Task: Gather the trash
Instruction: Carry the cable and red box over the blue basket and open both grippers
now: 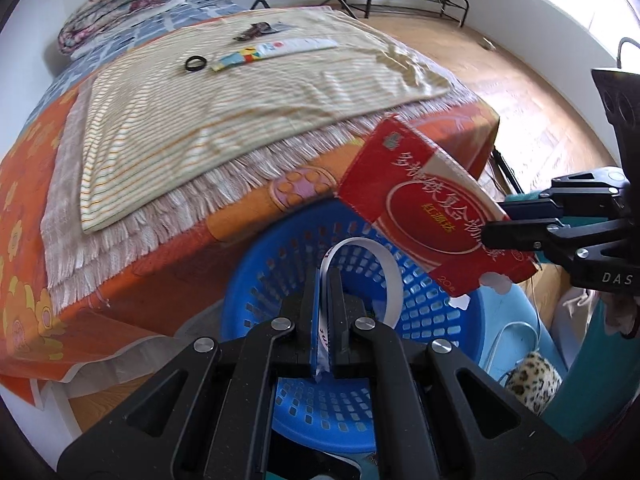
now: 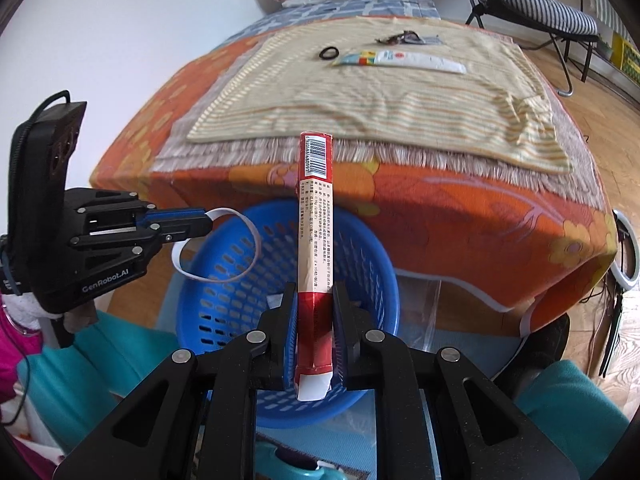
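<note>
Now both grippers hang over the blue basket (image 1: 432, 304), which sits on the floor against the bed's orange sheet (image 2: 460, 216).

Left gripper (image 1: 323, 280): its two fingers are pressed together on a white paper strip (image 1: 362, 246). The strip curls out from the fingertips in a loop above the basket's mouth; in the right wrist view the same loop (image 2: 256, 240) hangs off the left gripper (image 2: 202, 226) over the basket's near-left rim.

Right gripper (image 2: 314, 292): its fingers are clamped on the lower part of a flat red box (image 2: 314, 216), held edge-on and upright, with a barcode at its top end and a torn white flap at the bottom. In the left wrist view the box (image 1: 420, 196) shows its broad red face with white lettering, tilted, gripped at its right end by the right gripper (image 1: 494, 220) and poised above the far rim of the basket. It does not touch the basket.

On the bed, well apart from both grippers, a striped towel (image 1: 240, 92) lies over a fringed cloth (image 1: 168, 216). On the towel rest a black ring (image 1: 196, 64), a long wrapper (image 1: 276, 50) just beside it, and a small dark scrap (image 1: 256, 31) behind. A folded quilt (image 1: 124, 4) sits at the far end.
</note>
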